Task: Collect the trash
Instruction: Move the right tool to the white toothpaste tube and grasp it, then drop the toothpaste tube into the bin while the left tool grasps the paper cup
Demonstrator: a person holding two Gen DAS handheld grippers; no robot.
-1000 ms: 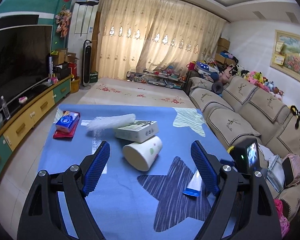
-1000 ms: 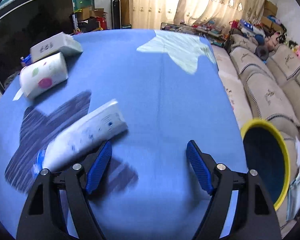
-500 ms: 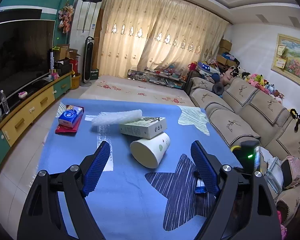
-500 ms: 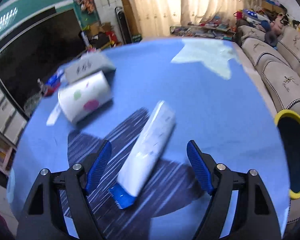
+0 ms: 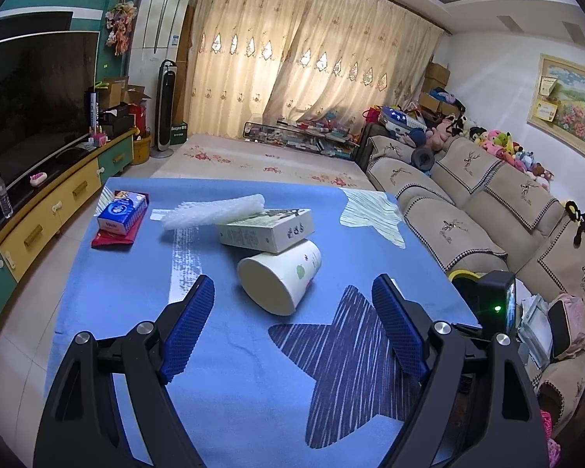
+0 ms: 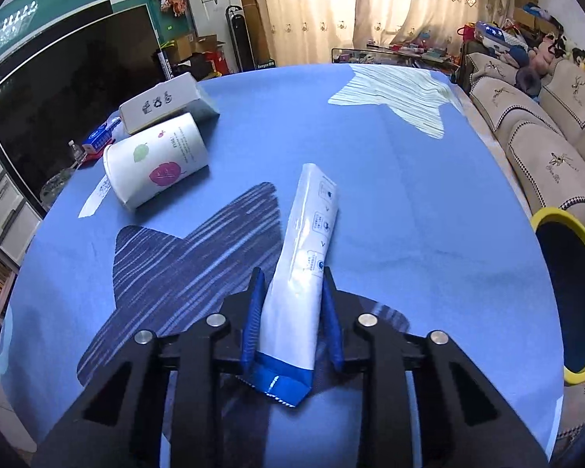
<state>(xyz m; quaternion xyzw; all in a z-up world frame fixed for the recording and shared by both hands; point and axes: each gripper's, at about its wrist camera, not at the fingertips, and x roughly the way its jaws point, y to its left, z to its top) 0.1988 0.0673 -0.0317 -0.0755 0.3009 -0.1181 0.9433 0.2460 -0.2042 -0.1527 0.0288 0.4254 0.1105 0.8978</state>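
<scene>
My right gripper [image 6: 292, 284] is shut on a white tube with a blue crimped end [image 6: 306, 257], which lies along the fingers on the blue tablecloth [image 6: 409, 202]. A paper cup [image 6: 156, 160] lies on its side to the left, beside a white carton [image 6: 163, 103]. In the left wrist view my left gripper [image 5: 292, 296] stands open just short of the same paper cup [image 5: 280, 280], nothing between its pads. The white carton [image 5: 267, 230] and a white foam net sleeve [image 5: 214, 214] lie behind the cup. A dark bin with a yellow rim [image 6: 573, 296] stands off the table's right edge.
A blue tissue pack on a red packet [image 5: 123, 216] lies at the table's far left corner. A beige sofa [image 5: 487, 202] runs along the right side. A TV and low cabinet [image 5: 39, 202] line the left wall. The right gripper's camera block [image 5: 495, 304] shows at the table's right edge.
My right gripper swung over the tube, lined up with it and closed on it. The left gripper came a little closer to the cup, still open.
</scene>
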